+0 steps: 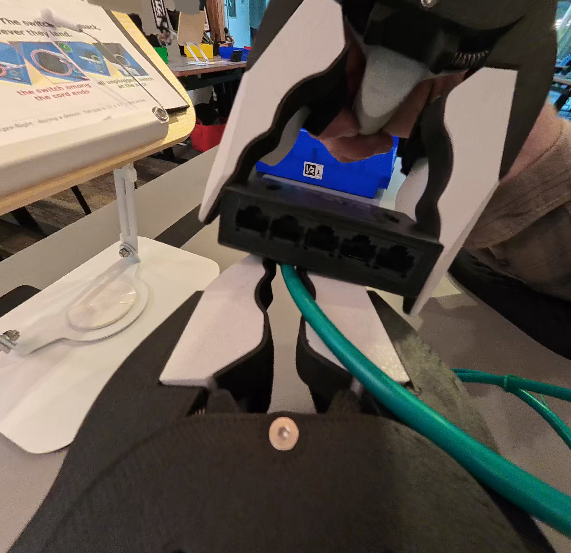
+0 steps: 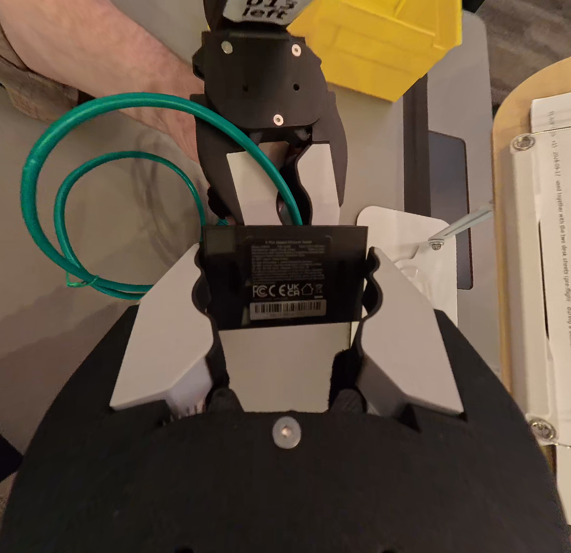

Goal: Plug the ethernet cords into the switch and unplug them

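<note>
The black five-port switch (image 1: pixel 327 238) is held off the table, its ports facing my left camera and all empty. My right gripper (image 1: pixel 312 262) comes down from above and is shut on the switch's two short sides. In the right wrist view the switch (image 2: pixel 284 272) shows its labelled underside between the right gripper's (image 2: pixel 285 254) fingers. My left gripper (image 1: pixel 285 265) is shut on the green ethernet cord (image 1: pixel 401 399), with its tips just under the switch's front edge; the plug is hidden. In the right wrist view the left gripper (image 2: pixel 278 218) faces the switch and the cord (image 2: pixel 43 180) loops on the table.
A white document stand's base (image 1: pixel 173 275) lies on the grey table at left, carrying a tilted instruction board (image 1: pixel 77 90). A blue bin (image 1: pixel 340 174) stands behind the switch. A yellow bin (image 2: pixel 386 38) sits beyond the left gripper. A person's forearm (image 2: pixel 92 44) is at upper left. The grippers are tip to tip, or close to it.
</note>
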A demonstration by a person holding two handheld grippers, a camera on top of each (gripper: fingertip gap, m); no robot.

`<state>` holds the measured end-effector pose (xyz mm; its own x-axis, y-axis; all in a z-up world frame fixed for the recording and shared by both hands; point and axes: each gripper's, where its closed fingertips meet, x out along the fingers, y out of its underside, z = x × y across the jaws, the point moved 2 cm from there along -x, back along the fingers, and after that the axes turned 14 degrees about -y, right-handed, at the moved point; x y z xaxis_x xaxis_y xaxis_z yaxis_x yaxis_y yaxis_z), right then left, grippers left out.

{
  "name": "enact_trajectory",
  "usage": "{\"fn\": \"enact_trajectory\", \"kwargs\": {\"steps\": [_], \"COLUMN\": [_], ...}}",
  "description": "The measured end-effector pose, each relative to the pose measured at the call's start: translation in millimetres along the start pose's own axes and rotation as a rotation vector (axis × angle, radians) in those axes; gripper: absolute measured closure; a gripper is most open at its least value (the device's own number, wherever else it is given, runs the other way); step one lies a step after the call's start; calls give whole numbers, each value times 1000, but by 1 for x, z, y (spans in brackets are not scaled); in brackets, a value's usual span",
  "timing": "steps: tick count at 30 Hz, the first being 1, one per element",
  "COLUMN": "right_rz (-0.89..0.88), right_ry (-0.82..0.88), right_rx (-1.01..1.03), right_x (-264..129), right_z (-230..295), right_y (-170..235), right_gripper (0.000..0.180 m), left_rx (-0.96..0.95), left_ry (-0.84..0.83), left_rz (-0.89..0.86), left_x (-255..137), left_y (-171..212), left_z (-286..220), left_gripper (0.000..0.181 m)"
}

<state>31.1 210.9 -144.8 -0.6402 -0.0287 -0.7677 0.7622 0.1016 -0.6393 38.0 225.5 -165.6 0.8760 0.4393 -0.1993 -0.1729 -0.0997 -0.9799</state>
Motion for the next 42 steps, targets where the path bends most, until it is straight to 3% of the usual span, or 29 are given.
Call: {"fn": "enact_trajectory", "kwargs": {"steps": [1, 19, 32, 42], "right_rz": [27, 375, 442, 398], "right_ry": [1, -142, -211, -243], "right_rx": [-4, 39, 64, 15], "right_x": [3, 16, 19, 5], "right_z": [-1, -7, -11, -9], "right_y": [1, 7, 8, -5], "right_gripper": [80, 74, 72, 72], "left_rx": [12, 29, -16, -43], "left_ry": [-9, -37, -51, -36], "left_rz": [14, 22, 17, -24], "left_x": [1, 1, 3, -2], "left_y": [3, 7, 9, -2], "left_z": [0, 8, 13, 12], "left_gripper": [169, 170, 170, 168]}}
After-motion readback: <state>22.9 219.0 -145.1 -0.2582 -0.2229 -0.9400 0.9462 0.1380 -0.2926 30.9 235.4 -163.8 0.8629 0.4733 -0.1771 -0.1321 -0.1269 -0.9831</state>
